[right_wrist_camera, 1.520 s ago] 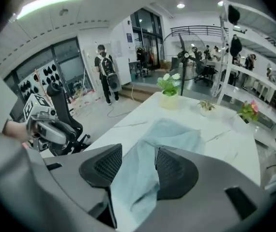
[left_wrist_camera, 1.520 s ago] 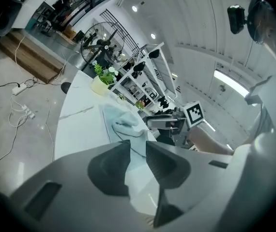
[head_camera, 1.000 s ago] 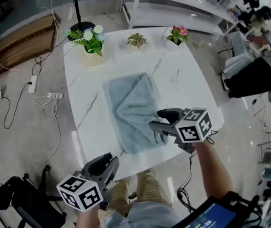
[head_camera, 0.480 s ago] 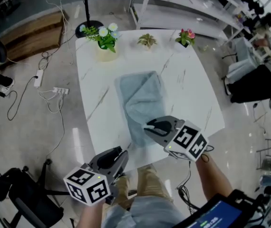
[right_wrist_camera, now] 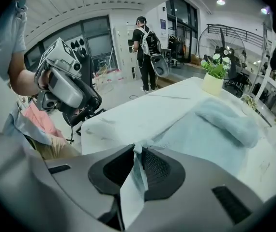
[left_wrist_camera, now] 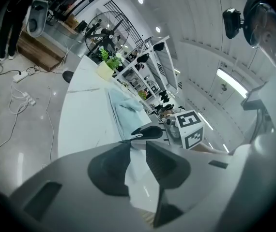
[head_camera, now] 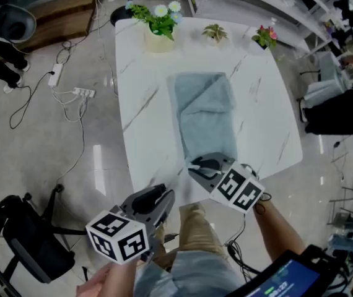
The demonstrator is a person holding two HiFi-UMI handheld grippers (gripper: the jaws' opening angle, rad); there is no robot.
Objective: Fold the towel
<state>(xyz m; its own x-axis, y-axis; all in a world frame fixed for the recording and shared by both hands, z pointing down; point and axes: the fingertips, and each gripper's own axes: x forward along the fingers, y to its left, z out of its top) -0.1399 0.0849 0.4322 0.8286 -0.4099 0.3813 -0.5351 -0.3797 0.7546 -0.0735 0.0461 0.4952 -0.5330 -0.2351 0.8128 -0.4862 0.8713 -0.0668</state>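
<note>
A light blue towel (head_camera: 204, 119) lies lengthwise down the middle of the white marble table (head_camera: 145, 91), with its far part folded over. My right gripper (head_camera: 195, 166) is at the towel's near edge, by the table's front. In the right gripper view the right gripper (right_wrist_camera: 137, 151) is shut on a pinch of towel (right_wrist_camera: 210, 124) cloth that stands up between the pads. My left gripper (head_camera: 161, 197) hangs off the table's front left, apart from the towel. Its jaws (left_wrist_camera: 137, 146) stand a little apart with nothing between them.
A white vase of flowers (head_camera: 160, 33) and two small potted plants (head_camera: 215, 34) (head_camera: 264, 37) stand along the table's far edge. A power strip and cables (head_camera: 80, 91) lie on the floor at the left. A black chair (head_camera: 28, 246) stands near left. A person (right_wrist_camera: 147, 47) stands far off.
My right gripper came back from over the towel's near right part to its near edge and closed on the cloth. The left gripper stayed off the table's front.
</note>
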